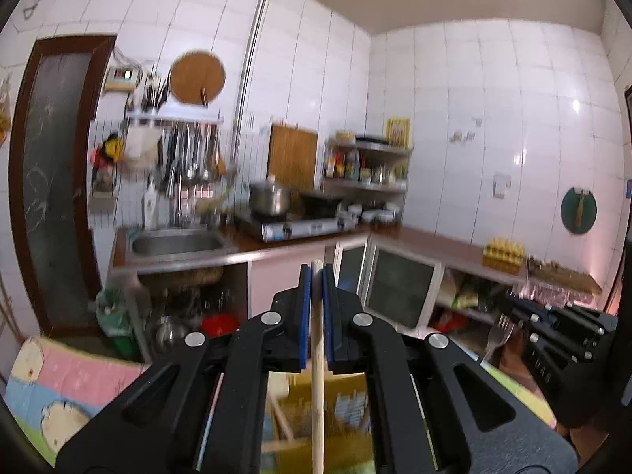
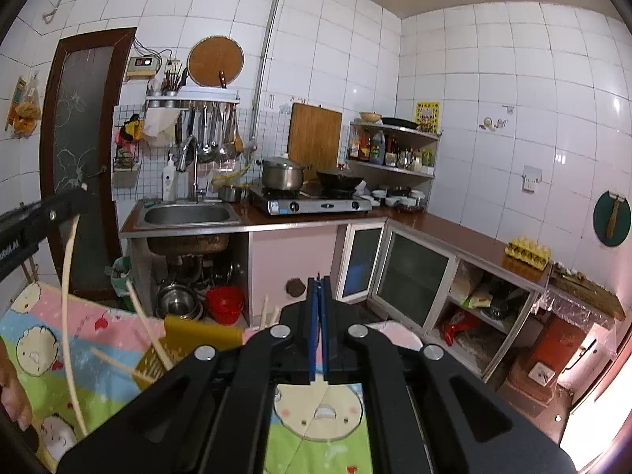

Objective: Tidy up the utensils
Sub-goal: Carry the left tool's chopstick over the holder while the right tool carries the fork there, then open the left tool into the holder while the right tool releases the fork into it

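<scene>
My left gripper [image 1: 316, 276] is shut on a pale wooden chopstick [image 1: 317, 375] that runs down between the blue pads and hangs over a yellow utensil holder [image 1: 335, 407]. The right wrist view shows that gripper [image 2: 81, 193] at the left edge with the chopstick [image 2: 68, 308] hanging down. My right gripper [image 2: 319, 282] is shut on a metal fork, whose tines [image 1: 498, 331] show in the left wrist view beside the gripper [image 1: 513, 312]. The yellow holder [image 2: 185, 339] holds several wooden chopsticks [image 2: 148, 326].
A table with a cartoon-print cloth [image 2: 98, 339] lies below both grippers. Behind it is a kitchen counter [image 2: 276, 223] with a sink [image 2: 187, 213], a gas stove [image 2: 312, 201] with a pot, and cabinets [image 2: 410, 276]. A hand [image 2: 12, 387] shows at the left edge.
</scene>
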`<state>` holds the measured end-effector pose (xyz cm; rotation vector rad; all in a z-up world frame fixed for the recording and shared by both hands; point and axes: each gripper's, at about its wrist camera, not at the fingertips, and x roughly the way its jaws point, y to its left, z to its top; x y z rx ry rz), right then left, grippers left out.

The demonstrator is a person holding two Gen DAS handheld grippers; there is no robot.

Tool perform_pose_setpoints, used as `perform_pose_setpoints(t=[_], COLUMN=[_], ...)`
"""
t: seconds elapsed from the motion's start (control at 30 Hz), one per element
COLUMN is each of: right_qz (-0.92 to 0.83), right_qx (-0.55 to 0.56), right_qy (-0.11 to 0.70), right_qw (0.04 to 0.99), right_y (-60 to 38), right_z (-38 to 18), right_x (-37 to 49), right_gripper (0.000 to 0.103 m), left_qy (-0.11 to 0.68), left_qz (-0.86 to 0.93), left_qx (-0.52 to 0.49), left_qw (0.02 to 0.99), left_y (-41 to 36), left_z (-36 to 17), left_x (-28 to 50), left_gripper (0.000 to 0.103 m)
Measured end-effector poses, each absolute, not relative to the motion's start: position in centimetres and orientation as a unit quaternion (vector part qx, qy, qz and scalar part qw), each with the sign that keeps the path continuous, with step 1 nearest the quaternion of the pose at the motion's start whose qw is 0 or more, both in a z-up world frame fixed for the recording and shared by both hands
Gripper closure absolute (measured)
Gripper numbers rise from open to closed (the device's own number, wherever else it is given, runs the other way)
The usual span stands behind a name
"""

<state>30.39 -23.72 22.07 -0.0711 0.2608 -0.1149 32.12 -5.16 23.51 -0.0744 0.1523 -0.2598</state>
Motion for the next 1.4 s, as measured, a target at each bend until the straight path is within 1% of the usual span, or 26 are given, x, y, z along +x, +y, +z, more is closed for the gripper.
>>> perform_pose_setpoints(t=[0.23, 0.37, 0.6, 0.7, 0.83, 0.93, 0.97, 1.0, 1.03, 1.07, 1.1, 1.13, 1.17, 1.2, 1.23, 1.27, 1.4], right_qz=[-0.051, -0.050, -0.036, -0.021, -0.001, 0.016, 0.018, 0.023, 0.024, 0.021, 0.017, 0.015, 0.015, 0.014, 0.012, 0.008, -0.002], right_qx=[-0.041, -0.058, -0.082, -0.073, -0.046, -0.009, 0.007, 0.023, 0.033, 0.036, 0.036, 0.036, 0.038, 0.040, 0.041, 0.042, 0.031], right_qy=[0.129, 0.145, 0.188, 0.207, 0.242, 0.265, 0.271, 0.273, 0.272, 0.269, 0.267, 0.266, 0.265, 0.263, 0.262, 0.261, 0.277], right_qw=[0.989, 0.987, 0.978, 0.975, 0.969, 0.964, 0.962, 0.961, 0.961, 0.962, 0.963, 0.963, 0.963, 0.964, 0.964, 0.964, 0.960], right_y=[-22.6, -22.0, -21.0, -20.6, -20.9, -21.9, -22.4, -22.9, -23.2, -23.4, -23.6, -23.9, -24.0, -24.2, -24.3, -24.4, -24.2], right_z=[22.3, 21.2, 17.8, 16.5, 14.6, 13.5, 13.3, 13.2, 13.2, 13.1, 13.2, 13.2, 13.2, 13.3, 13.3, 13.0, 10.6], right_x=[33.6, 35.6, 37.8, 38.8, 39.9, 40.3, 40.2, 40.0, 39.6, 39.3, 38.7, 38.1, 37.6, 37.0, 36.4, 35.4, 32.4], right_gripper=[0.101, 0.102, 0.102, 0.102, 0.099, 0.098, 0.091, 0.074, 0.064, 0.051, 0.051, 0.051, 0.051, 0.050, 0.049, 0.045, 0.042], left_qy=[0.025, 0.030, 0.077, 0.090, 0.130, 0.138, 0.145, 0.147, 0.145, 0.144, 0.144, 0.143, 0.144, 0.150, 0.158, 0.164, 0.180], left_qz=[-0.108, -0.102, -0.100, -0.097, -0.101, -0.082, -0.076, -0.073, -0.067, -0.059, -0.055, -0.051, -0.049, -0.049, -0.050, -0.051, -0.040], left_qx=[-0.035, -0.029, -0.029, -0.018, -0.028, -0.024, -0.024, -0.027, -0.031, -0.035, -0.036, -0.038, -0.039, -0.039, -0.040, -0.043, -0.034], left_qw=[0.993, 0.994, 0.992, 0.991, 0.986, 0.987, 0.986, 0.986, 0.987, 0.987, 0.987, 0.988, 0.988, 0.987, 0.985, 0.984, 0.982], left_y=[-6.9, -8.1, -8.5, -8.6, -7.6, -6.4, -5.7, -5.3, -4.6, -3.8, -3.3, -2.8, -2.3, -1.8, -1.4, -1.0, -0.1], left_z=[24.2, 22.4, 17.4, 17.2, 16.9, 16.7, 16.6, 16.7, 16.8, 17.0, 17.0, 17.2, 17.3, 17.4, 17.4, 17.4, 16.2], left_x=[36.8, 39.7, 42.2, 41.9, 41.6, 41.0, 40.8, 40.5, 40.0, 39.1, 38.6, 37.8, 37.0, 36.1, 35.4, 34.8, 31.3], left_gripper=[0.098, 0.098, 0.098, 0.098, 0.098, 0.095, 0.088, 0.078, 0.073, 0.060, 0.049, 0.046, 0.041, 0.032, 0.027, 0.021, 0.007])
